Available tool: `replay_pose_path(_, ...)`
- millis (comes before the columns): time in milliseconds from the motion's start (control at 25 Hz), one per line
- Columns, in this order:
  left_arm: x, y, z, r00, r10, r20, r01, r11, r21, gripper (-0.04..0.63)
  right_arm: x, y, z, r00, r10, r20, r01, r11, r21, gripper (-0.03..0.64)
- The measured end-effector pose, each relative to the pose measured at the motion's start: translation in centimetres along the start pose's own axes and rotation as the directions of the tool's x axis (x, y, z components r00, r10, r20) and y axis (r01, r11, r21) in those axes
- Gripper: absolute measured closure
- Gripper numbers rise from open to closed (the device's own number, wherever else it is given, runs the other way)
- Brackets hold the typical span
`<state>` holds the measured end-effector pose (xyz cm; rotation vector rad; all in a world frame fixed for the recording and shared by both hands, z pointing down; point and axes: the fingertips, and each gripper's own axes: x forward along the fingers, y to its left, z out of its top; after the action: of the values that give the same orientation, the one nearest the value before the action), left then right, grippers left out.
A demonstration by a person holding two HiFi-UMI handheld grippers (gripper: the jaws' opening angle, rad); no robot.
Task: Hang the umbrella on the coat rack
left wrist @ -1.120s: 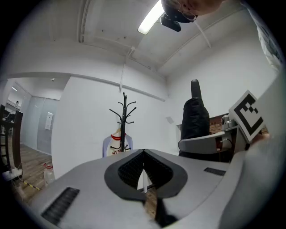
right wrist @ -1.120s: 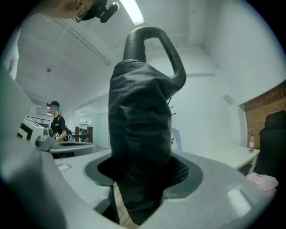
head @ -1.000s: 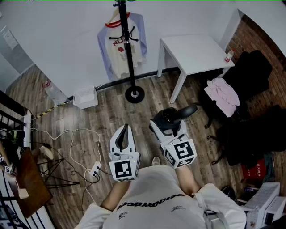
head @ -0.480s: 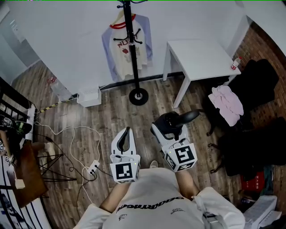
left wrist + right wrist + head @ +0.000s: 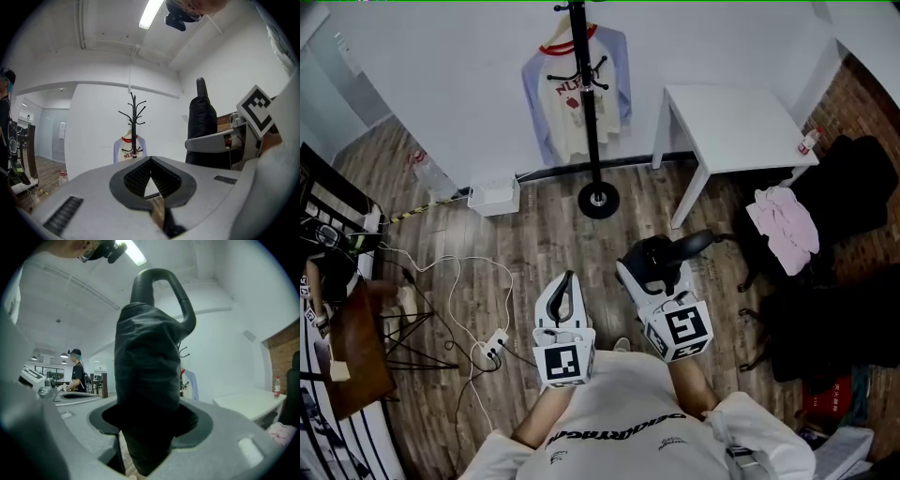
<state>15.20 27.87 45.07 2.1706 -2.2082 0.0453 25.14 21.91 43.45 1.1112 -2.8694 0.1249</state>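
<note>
A black coat rack (image 5: 591, 122) stands against the white wall ahead, with a white and blue shirt (image 5: 574, 94) hanging on it. My right gripper (image 5: 649, 267) is shut on a folded black umbrella (image 5: 661, 255), whose hooked handle (image 5: 698, 242) sticks out to the right. In the right gripper view the umbrella (image 5: 147, 380) stands upright between the jaws and hides most of the rack. My left gripper (image 5: 565, 281) is beside it, shut and empty. In the left gripper view the rack (image 5: 133, 122) is straight ahead, some way off.
A white table (image 5: 731, 112) stands right of the rack. A dark chair with a pink cloth (image 5: 783, 220) is at the right. A white box (image 5: 495, 197) sits by the wall; cables and a power strip (image 5: 492, 347) lie on the wood floor at left.
Both grippers, with the umbrella, have moved forward toward the coat rack; the rack and table sit lower and nearer in the head view. The grip on the umbrella is unchanged.
</note>
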Motion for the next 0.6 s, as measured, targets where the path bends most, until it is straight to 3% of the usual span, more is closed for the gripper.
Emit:
replay_pose_path(320,5.0,3.3,-0.4,1.0,0.017,0.02,-0.016,1.0,-0.02,0.598,6.0,-1.4,-0.1,1.0,0.005,-0.02,-0.005,1.0,-0.018,0.342)
replay_pose_path(600,14.3,8.7,-0.3,0.997,-0.032,0.065,0.034,0.999,-0.038,0.597,16.0,-3.2,1.4,1.0,-0.005,-0.01,0.005,0.999,-0.05,0.342)
